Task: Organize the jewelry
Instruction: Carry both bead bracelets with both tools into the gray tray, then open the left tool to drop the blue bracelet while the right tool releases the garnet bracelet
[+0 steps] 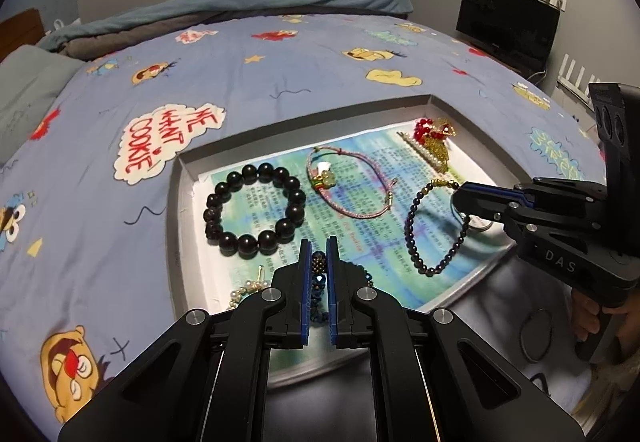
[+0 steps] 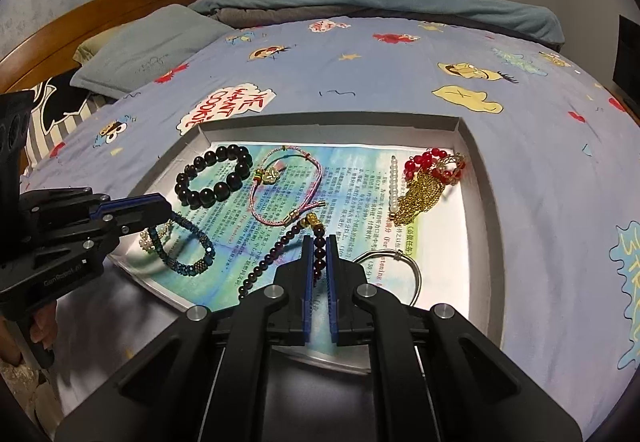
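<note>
A shallow grey tray (image 1: pixel 182 177) (image 2: pixel 480 177) lined with printed paper lies on the bed. It holds a black bead bracelet (image 1: pixel 254 209) (image 2: pixel 214 181), a pink cord bracelet (image 1: pixel 352 185) (image 2: pixel 286 189), a red and gold piece (image 1: pixel 436 137) (image 2: pixel 430 181), a silver bangle (image 2: pixel 400 270) and pearls (image 1: pixel 248 288). My left gripper (image 1: pixel 319 254) (image 2: pixel 168 211) is shut on a blue-green beaded bracelet (image 1: pixel 319 274) (image 2: pixel 188 246). My right gripper (image 2: pixel 319 246) (image 1: pixel 460 197) is shut on a dark small-bead bracelet (image 2: pixel 276 254) (image 1: pixel 432 226).
The bed has a blue cartoon sheet (image 1: pixel 280 61). A grey pillow (image 2: pixel 148 49) and wooden headboard (image 2: pixel 100 13) lie at the left. A folded blanket (image 2: pixel 380 7) lies at the far edge. A dark monitor (image 1: pixel 508 21) stands at the right. A black ring (image 1: pixel 536 334) lies near the tray.
</note>
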{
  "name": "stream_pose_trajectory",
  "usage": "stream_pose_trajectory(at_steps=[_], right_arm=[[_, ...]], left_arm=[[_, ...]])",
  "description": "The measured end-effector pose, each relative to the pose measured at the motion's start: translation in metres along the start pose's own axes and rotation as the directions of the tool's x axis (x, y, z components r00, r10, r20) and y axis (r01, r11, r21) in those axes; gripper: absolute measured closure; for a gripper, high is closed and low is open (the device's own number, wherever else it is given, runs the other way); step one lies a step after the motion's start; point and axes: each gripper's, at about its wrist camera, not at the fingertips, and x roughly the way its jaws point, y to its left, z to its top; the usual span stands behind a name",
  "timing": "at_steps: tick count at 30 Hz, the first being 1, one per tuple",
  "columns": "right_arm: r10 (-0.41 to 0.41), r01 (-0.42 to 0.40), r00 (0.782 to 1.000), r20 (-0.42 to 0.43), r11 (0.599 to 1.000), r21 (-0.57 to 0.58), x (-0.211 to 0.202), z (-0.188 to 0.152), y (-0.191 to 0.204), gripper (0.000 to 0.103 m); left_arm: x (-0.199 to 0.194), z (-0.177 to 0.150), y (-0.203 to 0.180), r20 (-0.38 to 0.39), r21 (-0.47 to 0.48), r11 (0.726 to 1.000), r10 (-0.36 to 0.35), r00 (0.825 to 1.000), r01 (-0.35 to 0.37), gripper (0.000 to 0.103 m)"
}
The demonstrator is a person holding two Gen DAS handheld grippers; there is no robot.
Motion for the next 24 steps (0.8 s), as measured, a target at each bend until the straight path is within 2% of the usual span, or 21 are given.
stream_pose_trajectory(at_steps=[12,16,20,21,24], right_arm=[[-0.004,0.004,0.999,-0.042,1.000,0.002,0.015,0.001,-0.001,0.097],[-0.004,0.004,0.999,-0.044,1.000,0.000,0.017,0.002,-0.001,0.097],[-0.004,0.004,0.999,-0.044,1.000,-0.003,0.016,0.001,-0.001,0.095],[-0.004,0.004,0.999,-0.044,1.000,-0.001,0.016,0.001,-0.001,0.095],[-0.008,0.008,0.999,-0.041,1.000,0.005,0.014,0.000,-0.001,0.085]], left_arm=[[0.024,-0.001,0.008,-0.036,-0.059,0.998,-0.040,0.999,0.038,0.095],[0.029,0.000,-0.001,-0.047,-0.012,1.000,0.003,0.999,-0.004,0.095],[0.031,-0.002,-0.001,-0.053,-0.006,1.000,0.027,0.998,-0.027,0.095],[0.031,-0.002,0.000,-0.055,-0.008,0.999,0.033,0.998,-0.033,0.094],[0.027,-0.002,0.003,-0.045,-0.020,0.999,0.047,0.998,-0.048,0.082]])
